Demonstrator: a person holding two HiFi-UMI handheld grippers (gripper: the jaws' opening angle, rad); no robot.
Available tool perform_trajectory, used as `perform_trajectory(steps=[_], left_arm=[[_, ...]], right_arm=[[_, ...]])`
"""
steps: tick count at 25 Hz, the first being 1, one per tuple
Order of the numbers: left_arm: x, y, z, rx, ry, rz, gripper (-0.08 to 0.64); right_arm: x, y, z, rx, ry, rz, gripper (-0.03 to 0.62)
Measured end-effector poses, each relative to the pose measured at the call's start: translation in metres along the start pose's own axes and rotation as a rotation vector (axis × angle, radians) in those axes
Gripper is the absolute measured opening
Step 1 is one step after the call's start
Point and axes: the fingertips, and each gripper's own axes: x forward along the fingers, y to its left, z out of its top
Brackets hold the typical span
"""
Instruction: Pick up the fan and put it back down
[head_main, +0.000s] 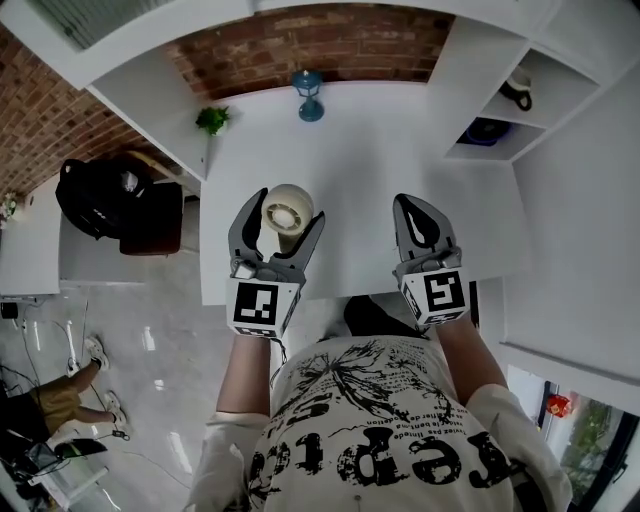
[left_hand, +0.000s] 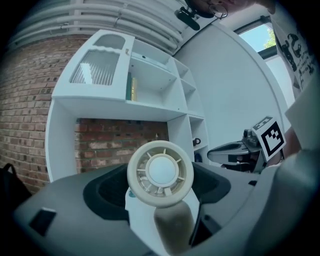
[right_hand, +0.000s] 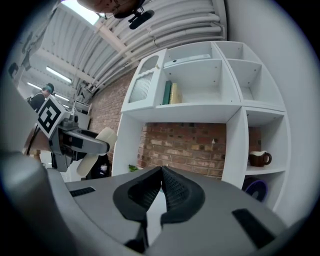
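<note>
A small cream hand fan (head_main: 287, 210) sits between the jaws of my left gripper (head_main: 283, 218), over the front left of the white table (head_main: 370, 170). In the left gripper view its round head (left_hand: 160, 173) faces the camera and its handle (left_hand: 172, 227) runs down between the jaws, which are shut on it. Whether the fan touches the table is hidden. My right gripper (head_main: 413, 205) hovers to the right of the fan, shut and empty, its tips pressed together (right_hand: 161, 172). From the right gripper view the fan (right_hand: 97, 145) shows in the left gripper at the left.
A blue lantern (head_main: 309, 95) stands at the table's back edge and a small green plant (head_main: 212, 120) at its back left. White shelves on the right hold a mug (head_main: 518, 88) and a blue object (head_main: 487, 130). A black backpack (head_main: 100, 195) rests at left.
</note>
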Motion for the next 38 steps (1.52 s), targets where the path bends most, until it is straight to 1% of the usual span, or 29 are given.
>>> perform_trajectory(steps=[2, 5, 8, 11, 15, 19, 22, 26, 32, 38], left_arm=[[0.016, 0.000, -0.019, -0.011, 0.040, -0.001, 0.377], [0.039, 0.002, -0.052, -0.024, 0.093, 0.011, 0.377], [0.063, 0.002, -0.088, -0.036, 0.159, 0.007, 0.377], [0.085, 0.000, -0.122, -0.049, 0.245, -0.013, 0.377], [0.110, -0.009, -0.168, -0.094, 0.370, -0.047, 0.377], [0.132, -0.015, -0.203, -0.116, 0.440, -0.052, 0.377], [0.147, -0.016, -0.227, -0.125, 0.487, -0.043, 0.377], [0.161, -0.014, -0.255, -0.149, 0.560, -0.041, 0.377], [0.176, -0.018, -0.282, -0.204, 0.642, -0.061, 0.377], [0.183, -0.019, -0.302, -0.203, 0.722, -0.054, 0.377]], right_arm=[[0.008, -0.009, -0.009, 0.016, 0.018, -0.007, 0.015], [0.019, -0.019, -0.022, 0.032, 0.039, 0.004, 0.015], [0.032, -0.028, -0.038, 0.025, 0.054, 0.019, 0.015], [0.046, -0.035, -0.057, 0.010, 0.083, 0.035, 0.015], [0.060, -0.046, -0.082, 0.022, 0.132, 0.054, 0.015], [0.071, -0.058, -0.103, 0.041, 0.168, 0.068, 0.015], [0.079, -0.070, -0.117, 0.075, 0.199, 0.066, 0.015], [0.089, -0.082, -0.128, 0.105, 0.214, 0.069, 0.015], [0.104, -0.099, -0.134, 0.113, 0.213, 0.084, 0.015], [0.117, -0.111, -0.132, 0.112, 0.202, 0.100, 0.015]])
